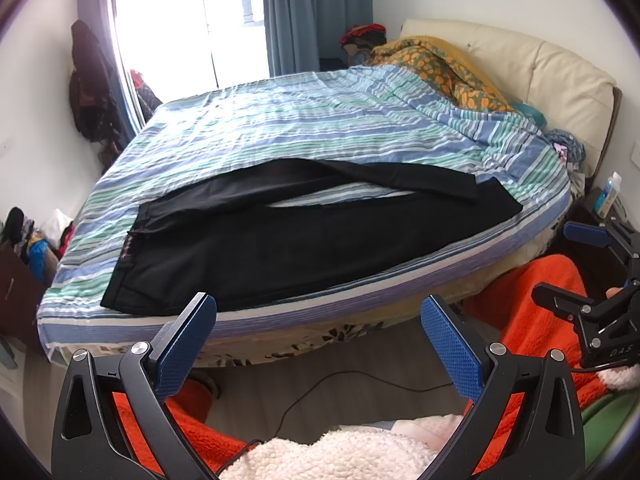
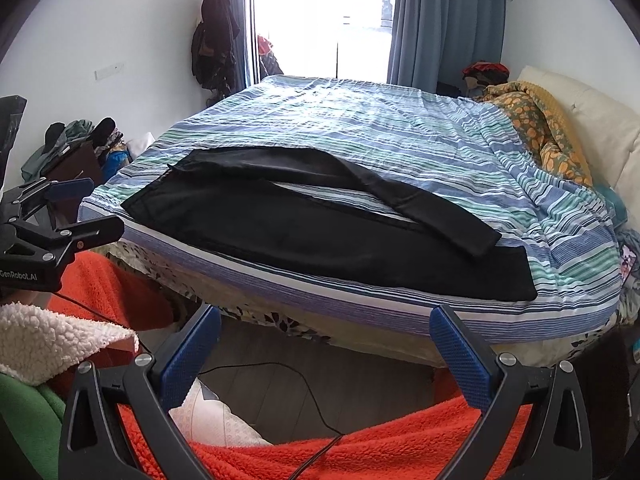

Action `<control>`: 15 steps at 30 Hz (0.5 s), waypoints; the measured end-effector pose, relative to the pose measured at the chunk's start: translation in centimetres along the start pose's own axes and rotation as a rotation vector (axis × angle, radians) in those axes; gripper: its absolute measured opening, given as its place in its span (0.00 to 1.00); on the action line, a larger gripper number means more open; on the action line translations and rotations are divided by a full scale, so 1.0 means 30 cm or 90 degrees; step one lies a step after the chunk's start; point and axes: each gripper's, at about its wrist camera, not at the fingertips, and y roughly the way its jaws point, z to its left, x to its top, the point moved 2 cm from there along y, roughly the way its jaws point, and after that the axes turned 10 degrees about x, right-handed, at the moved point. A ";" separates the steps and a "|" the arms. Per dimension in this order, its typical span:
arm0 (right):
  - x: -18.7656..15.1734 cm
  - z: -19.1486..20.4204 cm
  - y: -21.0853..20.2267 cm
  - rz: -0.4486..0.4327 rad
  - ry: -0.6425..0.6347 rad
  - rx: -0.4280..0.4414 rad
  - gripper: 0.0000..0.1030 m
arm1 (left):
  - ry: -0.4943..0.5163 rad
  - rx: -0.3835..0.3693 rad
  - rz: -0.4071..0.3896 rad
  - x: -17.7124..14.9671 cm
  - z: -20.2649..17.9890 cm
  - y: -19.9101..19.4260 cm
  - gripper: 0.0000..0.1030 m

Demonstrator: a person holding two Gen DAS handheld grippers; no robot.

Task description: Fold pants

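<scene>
Black pants [image 1: 280, 240] lie spread along the near edge of the bed, waistband at the left, legs running right and slightly apart. They also show in the right wrist view [image 2: 320, 232]. My left gripper [image 1: 318, 308] is open and empty, held off the bed just below its near edge. My right gripper [image 2: 326, 320] is open and empty, also below the near edge. The right gripper appears at the right of the left wrist view [image 1: 576, 264], and the left gripper at the left of the right wrist view [image 2: 84, 208].
The bed has a blue-green striped cover [image 1: 320, 128] with a padded cream headboard [image 1: 540, 68] and an orange patterned blanket [image 1: 448, 68] at the right. Clothes piles [image 2: 80, 136] sit at the left. A black cable [image 1: 340, 384] runs across the floor. A window [image 2: 320, 20] lies beyond.
</scene>
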 end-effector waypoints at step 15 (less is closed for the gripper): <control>0.000 0.014 0.015 0.008 -0.006 0.004 1.00 | -0.001 0.000 0.003 0.005 0.000 0.007 0.99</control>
